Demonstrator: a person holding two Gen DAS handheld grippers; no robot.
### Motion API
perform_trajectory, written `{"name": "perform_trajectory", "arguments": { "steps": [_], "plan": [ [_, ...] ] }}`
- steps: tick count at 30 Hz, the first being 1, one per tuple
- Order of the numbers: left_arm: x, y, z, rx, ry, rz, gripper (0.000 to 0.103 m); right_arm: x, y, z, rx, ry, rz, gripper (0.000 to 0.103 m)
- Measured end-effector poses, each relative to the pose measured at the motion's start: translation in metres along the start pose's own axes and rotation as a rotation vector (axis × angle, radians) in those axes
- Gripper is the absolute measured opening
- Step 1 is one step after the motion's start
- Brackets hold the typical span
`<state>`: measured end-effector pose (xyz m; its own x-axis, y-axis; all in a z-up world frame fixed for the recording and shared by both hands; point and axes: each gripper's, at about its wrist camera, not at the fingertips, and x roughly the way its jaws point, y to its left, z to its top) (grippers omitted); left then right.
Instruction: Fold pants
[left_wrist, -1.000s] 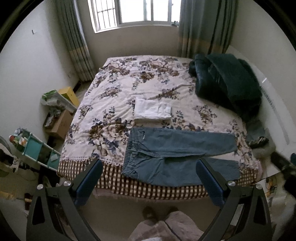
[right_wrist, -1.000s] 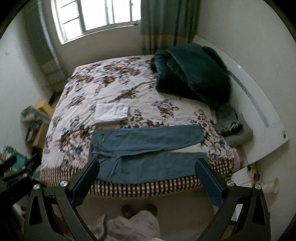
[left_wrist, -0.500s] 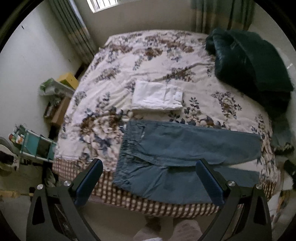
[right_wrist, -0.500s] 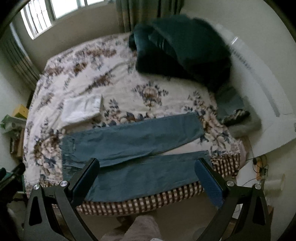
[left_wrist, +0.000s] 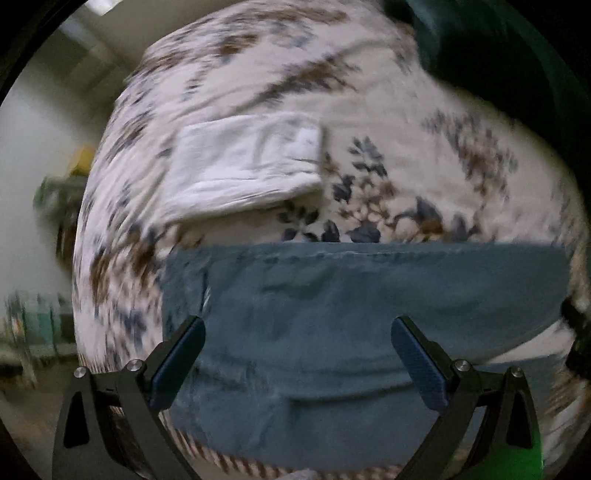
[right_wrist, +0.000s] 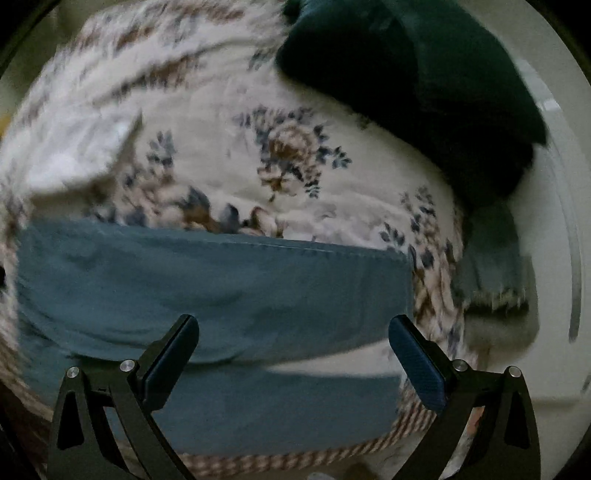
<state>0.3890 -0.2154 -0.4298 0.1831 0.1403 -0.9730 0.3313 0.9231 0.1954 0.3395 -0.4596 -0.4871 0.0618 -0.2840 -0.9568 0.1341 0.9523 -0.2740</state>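
Over the pants (left_wrist: 332, 295) — both grippers (jaws apart) now hang closer.

place: home bedroom | evidence: bed (left_wrist: 388, 122) with floral bedspread, folded laundry (left_wrist: 243, 162)

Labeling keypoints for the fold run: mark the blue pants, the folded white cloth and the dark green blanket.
blue pants (left_wrist: 332, 295), left wrist view, on the upper leg near the seat.
folded white cloth (left_wrist: 240, 162), left wrist view, on the middle of its top layer.
dark green blanket (right_wrist: 424, 81), right wrist view, on the bulk of the heap.
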Motion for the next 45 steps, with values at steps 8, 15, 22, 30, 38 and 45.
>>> {"name": "perform_trajectory", "arguments": {
  "steps": [8,15,22,30,38,45],
  "plan": [
    [0.153,-0.090,0.035,0.459,0.081,0.041,0.103,0.175,0.052,0.031,-0.423,0.167,-0.094,0.103],
    [0.214,-0.109,0.042,0.639,0.144,-0.101,0.102,0.265,0.060,0.056,-0.643,0.295,0.010,0.103],
    [0.190,-0.100,0.055,0.630,0.093,-0.218,0.012,0.257,0.043,0.044,-0.500,0.232,0.214,0.014],
    [0.114,-0.076,0.030,0.445,-0.079,-0.205,0.005,0.186,0.005,-0.008,-0.348,0.043,0.175,0.006],
    [0.029,-0.053,-0.116,0.175,-0.098,-0.362,0.004,0.066,-0.011,-0.096,-0.190,-0.058,0.250,0.006],
    [0.057,-0.084,-0.230,0.008,0.069,-0.427,0.004,0.059,0.007,-0.215,-0.126,0.019,0.262,0.006]
  ]
}}
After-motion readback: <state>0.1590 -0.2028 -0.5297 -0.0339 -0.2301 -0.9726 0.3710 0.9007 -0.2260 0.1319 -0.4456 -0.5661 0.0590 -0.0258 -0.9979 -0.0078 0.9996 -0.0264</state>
